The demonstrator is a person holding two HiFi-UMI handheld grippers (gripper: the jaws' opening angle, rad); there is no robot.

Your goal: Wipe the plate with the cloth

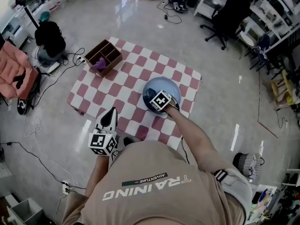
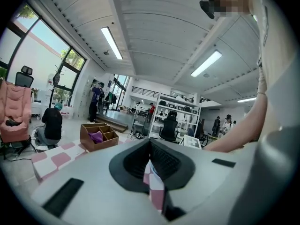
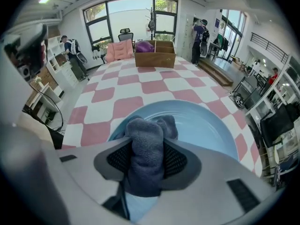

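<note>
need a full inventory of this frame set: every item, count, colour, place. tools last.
tablecloth: 1, pink and white checks, covering the low table
plate: 1, light blue, on the tablecloth, right side in the head view
cloth: 1, dark grey-blue, bunched over the plate
wooden box: 1, brown, compartmented, far left corner of the table
purple item: 1, purple, in one box compartment; what it is I cannot tell
office chair: 1, black, on the floor beyond the table
left tool: 1, grey, at the table's near edge, jaws together at the tips, holding nothing
right tool: 1, grey, above the plate, jaws clamped on the cloth
</note>
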